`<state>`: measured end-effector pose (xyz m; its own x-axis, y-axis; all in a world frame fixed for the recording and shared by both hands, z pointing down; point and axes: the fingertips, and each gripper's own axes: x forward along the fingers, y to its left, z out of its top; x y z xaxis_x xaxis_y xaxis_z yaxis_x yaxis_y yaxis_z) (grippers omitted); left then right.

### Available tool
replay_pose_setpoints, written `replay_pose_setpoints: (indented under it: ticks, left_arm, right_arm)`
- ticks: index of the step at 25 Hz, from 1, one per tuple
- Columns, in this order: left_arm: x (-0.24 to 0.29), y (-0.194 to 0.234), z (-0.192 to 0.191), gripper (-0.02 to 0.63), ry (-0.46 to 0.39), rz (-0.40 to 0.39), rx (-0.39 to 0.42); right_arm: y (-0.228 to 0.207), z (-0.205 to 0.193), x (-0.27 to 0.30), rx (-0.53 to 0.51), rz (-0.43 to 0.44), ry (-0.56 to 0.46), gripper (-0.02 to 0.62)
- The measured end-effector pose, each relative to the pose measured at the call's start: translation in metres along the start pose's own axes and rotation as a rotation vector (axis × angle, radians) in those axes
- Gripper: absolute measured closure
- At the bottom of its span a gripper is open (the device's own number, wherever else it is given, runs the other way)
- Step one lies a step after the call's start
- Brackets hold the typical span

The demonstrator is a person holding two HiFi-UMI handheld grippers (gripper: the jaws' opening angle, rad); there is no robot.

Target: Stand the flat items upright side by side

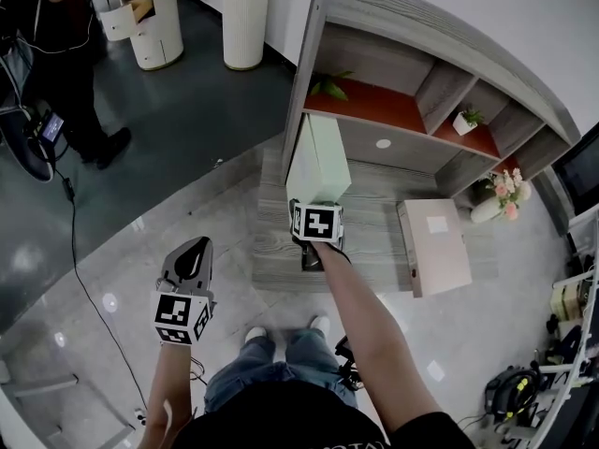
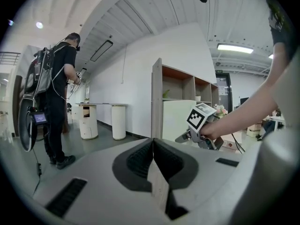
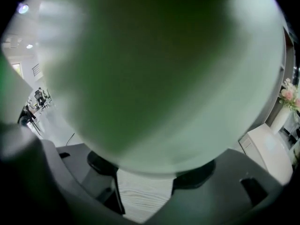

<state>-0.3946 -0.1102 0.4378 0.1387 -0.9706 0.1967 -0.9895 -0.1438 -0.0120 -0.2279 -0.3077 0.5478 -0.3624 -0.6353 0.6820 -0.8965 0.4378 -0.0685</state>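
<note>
Green box (image 1: 318,157), upright, sits clamped in the right gripper's (image 1: 316,210) jaws. Left gripper's (image 1: 194,251) jaws are together, well left of it.

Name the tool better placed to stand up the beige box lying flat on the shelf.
Right, probably. The right tool grips the upright green box on the shelf, near the beige box; the left tool hangs shut over the floor, farther off.
</note>
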Motion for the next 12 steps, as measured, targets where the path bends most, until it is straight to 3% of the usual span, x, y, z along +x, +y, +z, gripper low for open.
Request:
replay_pose_setpoints:
  ticks: [12]
  left_arm:
    - [0.001, 0.015, 0.001, 0.592, -0.012, 0.029, -0.005]
  right_arm:
    - [0.001, 0.023, 0.023, 0.035, -0.033, -0.036, 0.278]
